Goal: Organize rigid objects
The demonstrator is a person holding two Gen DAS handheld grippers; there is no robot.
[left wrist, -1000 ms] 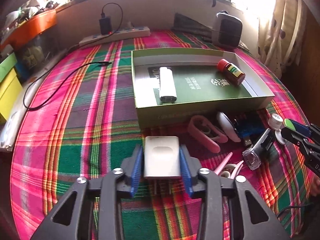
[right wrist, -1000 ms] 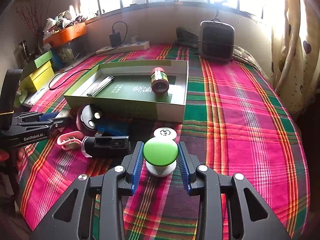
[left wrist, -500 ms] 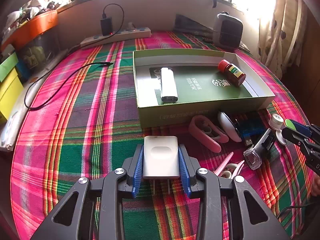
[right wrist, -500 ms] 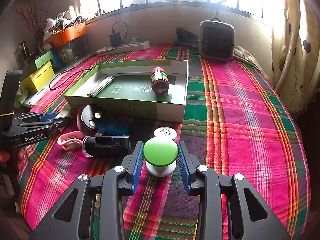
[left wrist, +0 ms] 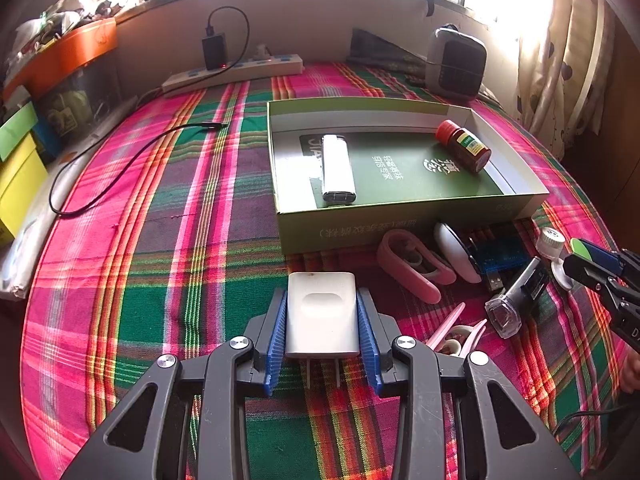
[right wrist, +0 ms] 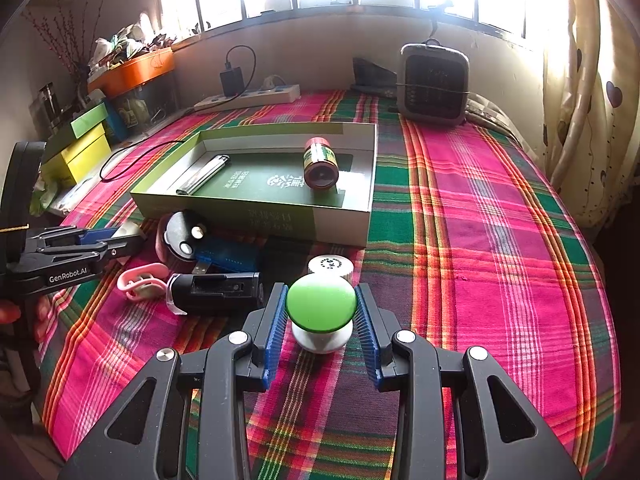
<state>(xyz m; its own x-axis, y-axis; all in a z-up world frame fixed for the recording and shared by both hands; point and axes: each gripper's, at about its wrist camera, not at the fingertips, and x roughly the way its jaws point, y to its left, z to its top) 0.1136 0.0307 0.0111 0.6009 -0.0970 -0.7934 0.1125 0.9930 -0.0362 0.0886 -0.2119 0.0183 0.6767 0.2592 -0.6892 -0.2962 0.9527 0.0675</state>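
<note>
On plaid cloth (left wrist: 120, 280), left wrist view: left gripper (left wrist: 322, 316) clamping white charger (left wrist: 321, 314) between blue pads, prongs pointing back toward camera, just in front of green box (left wrist: 304, 236). Lighter (left wrist: 337, 168) and red-capped bottle (left wrist: 463, 146) lying inside box. Pink clip (left wrist: 412, 266), USB stick (left wrist: 498, 256), black gadget (left wrist: 516, 300) sitting beside box front.

Right wrist view: right gripper (right wrist: 321, 314) squeezing green-topped knob (right wrist: 321, 306), jaws closed on it, hovering near white cap (right wrist: 331, 266). Heater (right wrist: 434, 82) standing by far wall.
</note>
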